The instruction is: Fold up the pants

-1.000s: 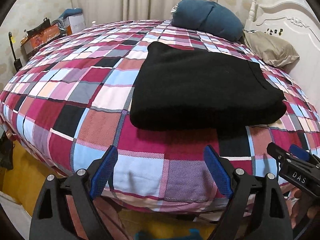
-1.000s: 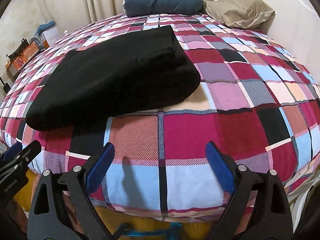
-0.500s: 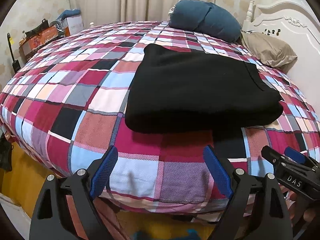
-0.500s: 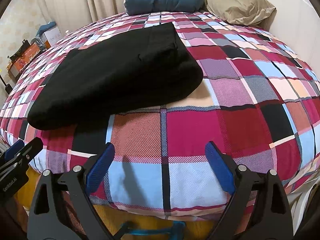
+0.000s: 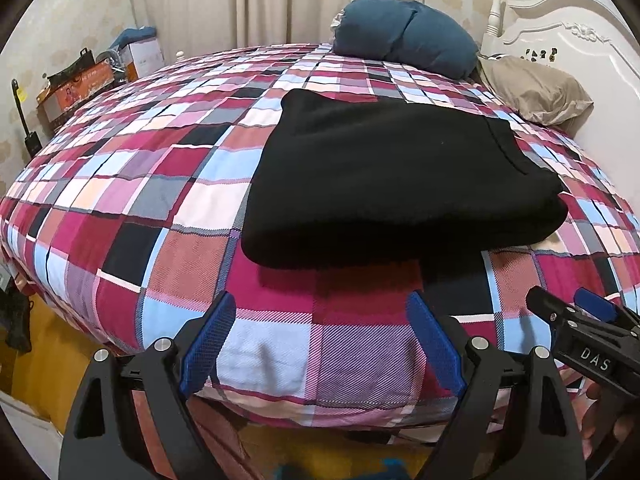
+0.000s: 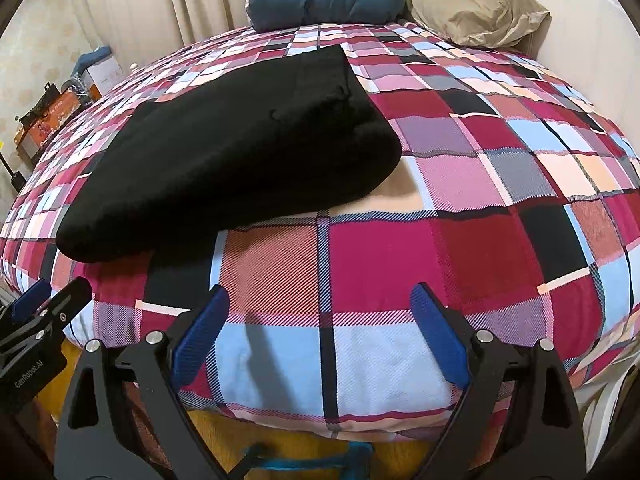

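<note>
**A:** Pants (image 5: 396, 184), black, lie on a bed (image 5: 168, 248) with a plaid cover of red, pink, blue and black squares. They form a thick, stacked rectangle, near the front edge of the bed and slightly right of its middle.

**B:** So the folding is finished?

**A:** It looks that way, judging by the shape. The sides are fairly straight and the layers sit on one another. At the right end the upper layer bulges a little over the lower one, so a last smoothing may be all that is left.

**B:** Where are the claws?

**A:** Both hang at the near edge of the bed, apart from the pants. The left claw (image 5: 320, 344) is spread wide with nothing between its blue pads. The right claw (image 6: 320, 336) is just as wide and also empty. Each shows at the side of the other's view.

**B:** How much room is there?

**A:** A strip of bare cover runs between the pants and the near edge. Wide open cover lies to the left and to the right. Far off, a blue pillow (image 5: 404, 36) and a tan pillow (image 5: 536, 92) rest by the white headboard (image 5: 568, 44), well apart from the pants. Boxes (image 5: 80, 80) stand beyond the far left side. The near edge drops to a yellowish floor (image 5: 48, 360).
</note>
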Available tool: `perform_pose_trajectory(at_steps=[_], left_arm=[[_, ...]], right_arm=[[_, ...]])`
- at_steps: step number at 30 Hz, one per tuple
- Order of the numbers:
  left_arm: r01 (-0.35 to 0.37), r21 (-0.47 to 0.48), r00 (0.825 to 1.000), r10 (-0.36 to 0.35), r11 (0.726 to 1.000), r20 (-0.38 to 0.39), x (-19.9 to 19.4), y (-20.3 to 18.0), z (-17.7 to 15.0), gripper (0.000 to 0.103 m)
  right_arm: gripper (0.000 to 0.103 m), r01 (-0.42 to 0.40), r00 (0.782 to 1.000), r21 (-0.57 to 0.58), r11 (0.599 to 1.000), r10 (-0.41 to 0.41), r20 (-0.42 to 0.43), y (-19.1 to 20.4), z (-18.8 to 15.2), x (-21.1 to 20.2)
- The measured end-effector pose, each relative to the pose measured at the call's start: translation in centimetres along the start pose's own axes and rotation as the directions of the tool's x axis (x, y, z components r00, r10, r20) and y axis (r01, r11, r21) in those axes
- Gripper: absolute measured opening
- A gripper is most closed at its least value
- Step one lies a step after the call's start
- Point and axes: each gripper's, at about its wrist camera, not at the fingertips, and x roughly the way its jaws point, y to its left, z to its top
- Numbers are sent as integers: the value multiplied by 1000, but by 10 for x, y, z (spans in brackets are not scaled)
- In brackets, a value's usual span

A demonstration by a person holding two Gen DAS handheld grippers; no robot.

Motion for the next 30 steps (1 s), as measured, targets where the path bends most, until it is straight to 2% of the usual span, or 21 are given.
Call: perform_pose_trajectory(at_steps=[17, 30], left_arm=[[3, -6, 1000, -3, 1000, -4, -1, 0, 1, 86], [-32, 13, 999, 32, 999, 9, -5, -3, 2, 86]], right_arm=[[92, -2, 1000, 4, 1000, 2, -2, -2, -3, 0], [92, -1, 1000, -1, 1000, 1, -8, 1, -4, 2]])
